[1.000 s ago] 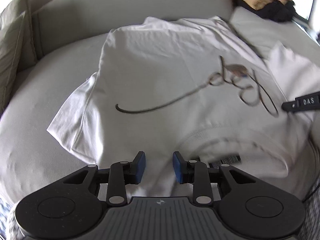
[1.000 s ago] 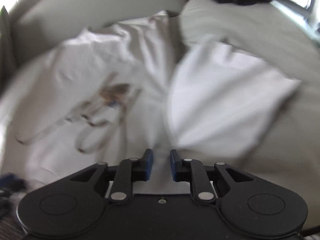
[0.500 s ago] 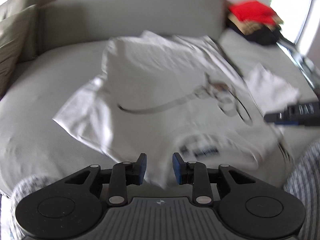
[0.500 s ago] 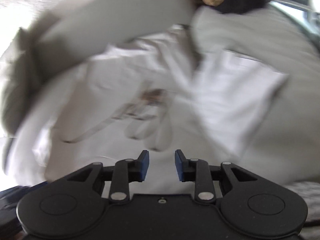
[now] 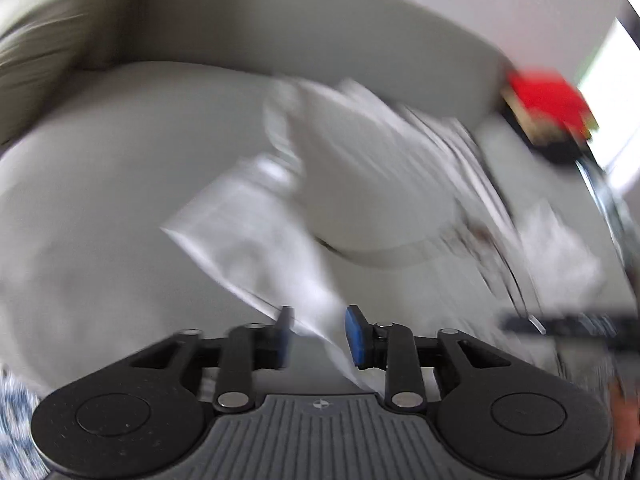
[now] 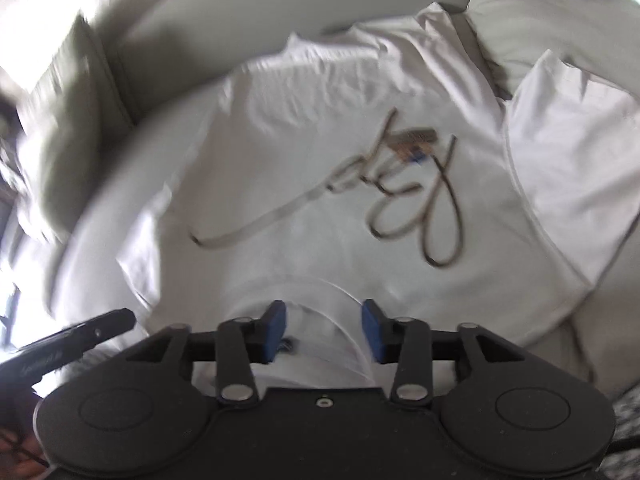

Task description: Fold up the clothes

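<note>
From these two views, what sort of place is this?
Most likely a living room at home: a white T-shirt lies spread on a grey sofa with a cushion; more clothes are piled at the far end.

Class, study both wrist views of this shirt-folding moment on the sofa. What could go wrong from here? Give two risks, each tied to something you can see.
1. The left gripper has just been opening with the white T-shirt's sleeve edge between its pads, apparently unclamped; a pull could leave the sleeve behind.
2. The right gripper, jaws just opened, hovers over the collar; closing there may pinch both layers and bunch the neckline.
</note>
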The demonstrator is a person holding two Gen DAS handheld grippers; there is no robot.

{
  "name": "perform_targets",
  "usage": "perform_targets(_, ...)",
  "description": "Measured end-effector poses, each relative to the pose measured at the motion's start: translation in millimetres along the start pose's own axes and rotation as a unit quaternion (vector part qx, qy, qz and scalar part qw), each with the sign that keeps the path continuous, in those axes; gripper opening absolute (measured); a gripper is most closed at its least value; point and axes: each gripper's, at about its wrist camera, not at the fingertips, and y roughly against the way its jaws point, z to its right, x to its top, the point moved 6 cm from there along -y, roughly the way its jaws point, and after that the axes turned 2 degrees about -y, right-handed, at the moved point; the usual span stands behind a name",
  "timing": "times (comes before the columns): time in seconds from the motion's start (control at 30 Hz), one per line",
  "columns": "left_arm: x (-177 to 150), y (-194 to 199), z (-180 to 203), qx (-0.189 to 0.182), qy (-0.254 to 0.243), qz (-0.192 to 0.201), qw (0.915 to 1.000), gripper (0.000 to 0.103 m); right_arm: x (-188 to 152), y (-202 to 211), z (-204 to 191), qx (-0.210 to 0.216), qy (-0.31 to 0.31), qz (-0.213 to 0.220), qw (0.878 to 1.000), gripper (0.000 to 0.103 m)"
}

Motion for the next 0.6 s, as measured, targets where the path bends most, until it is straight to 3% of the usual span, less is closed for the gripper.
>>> perform_targets(0.1,20,-6,-53,-0.028,0.122,0.007,0.9921,0.043,2,-13,0,0.027,-0.041,-0.008,0.999,0.055)
perform_targets(0.23,23,-33,-99,-0.082,0.265,-0.024,0.9603,0.044,0,-34,7,0.039,-0.086,-0.024,0.995,0.055)
perform_targets(0.43,13,-69,-111,-0.143,0.367,-0.061,0.9169,0.045,0,-37,4,0.039,-0.077,-0.023,0.996,0.057)
perform_targets(0.6,28,-89,-107,-0.162,0.381,-0.074,0.9074,0.044,1,-38,5,0.044,-0.08,-0.022,0.996,0.058)
